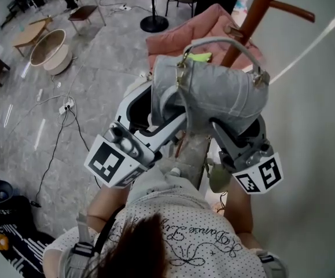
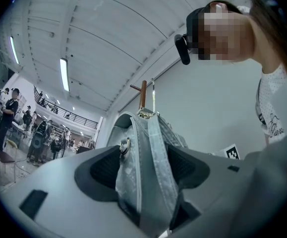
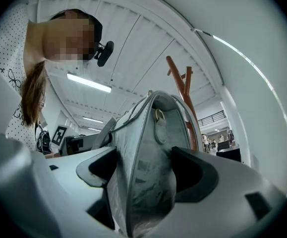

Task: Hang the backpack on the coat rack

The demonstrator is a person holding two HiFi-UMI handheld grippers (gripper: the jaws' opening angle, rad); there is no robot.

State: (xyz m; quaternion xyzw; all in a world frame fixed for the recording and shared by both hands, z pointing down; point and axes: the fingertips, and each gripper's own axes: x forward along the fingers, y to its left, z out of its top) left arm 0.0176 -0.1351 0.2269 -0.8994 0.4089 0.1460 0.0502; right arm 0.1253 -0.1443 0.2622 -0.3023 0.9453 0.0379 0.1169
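A small grey backpack (image 1: 213, 91) with brass rings and a curved top handle (image 1: 228, 46) is held up in the air between both grippers. My left gripper (image 1: 170, 120) is shut on its left side, with grey fabric and straps (image 2: 150, 172) pinched between the jaws. At its right side my right gripper (image 1: 228, 133) is shut on the bag's body (image 3: 143, 182). The brown wooden coat rack (image 1: 254, 13) rises just beyond the bag, one peg (image 1: 291, 10) pointing right. Its pole and pegs (image 3: 183, 90) stand behind the bag in the right gripper view, and its top (image 2: 143, 94) in the left gripper view.
A pink bag or cushion (image 1: 184, 36) lies behind the backpack by the rack's foot. A white wall (image 1: 317, 126) runs along the right. On the grey floor are cables (image 1: 63, 126), a round tub (image 1: 50, 51), chairs (image 1: 83, 10) and a black stand base (image 1: 154, 23).
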